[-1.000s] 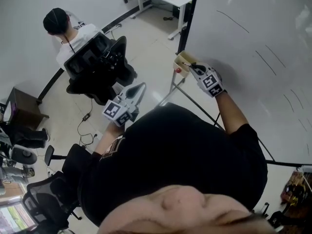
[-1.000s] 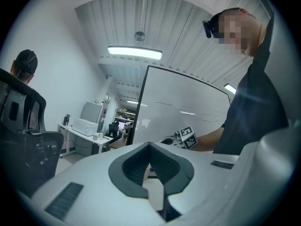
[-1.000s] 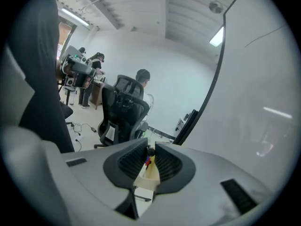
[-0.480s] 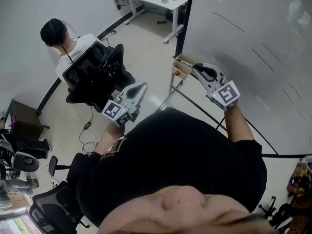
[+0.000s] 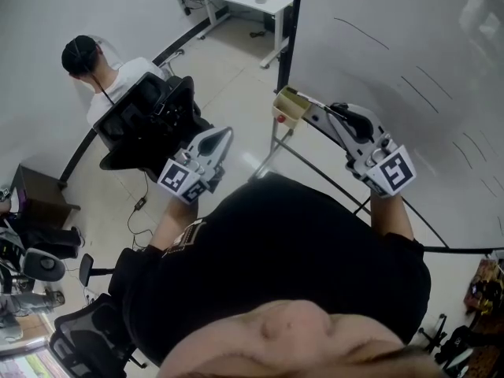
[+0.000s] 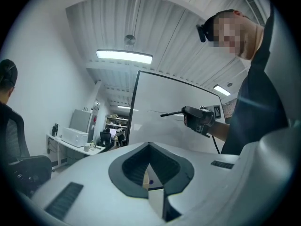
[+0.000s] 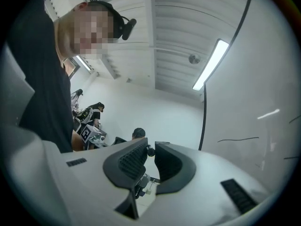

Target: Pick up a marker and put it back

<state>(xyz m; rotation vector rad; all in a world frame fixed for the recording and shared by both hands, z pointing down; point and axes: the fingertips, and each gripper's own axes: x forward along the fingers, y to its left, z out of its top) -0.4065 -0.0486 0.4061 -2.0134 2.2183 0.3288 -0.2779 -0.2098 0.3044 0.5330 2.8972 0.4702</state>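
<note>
Fingers (image 7: 131, 161) of the right gripper (image 7: 150, 146) are narrowed onto a thin dark marker (image 6: 171, 113), which points ahead of them toward a small beige open box (image 5: 288, 101) just beyond, at the edge of the white board (image 5: 409, 46). Pick-up looks done (my reading); the return calls for lining up over the box, then releasing. The left gripper (image 6: 149, 147), pressed together on nothing, hangs well aside. The box's contents are hard to make out.

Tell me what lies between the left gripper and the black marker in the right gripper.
Nothing: in the left gripper view, the stretch from the left gripper to the black marker, held by the right gripper, is open air before the whiteboard.
</note>
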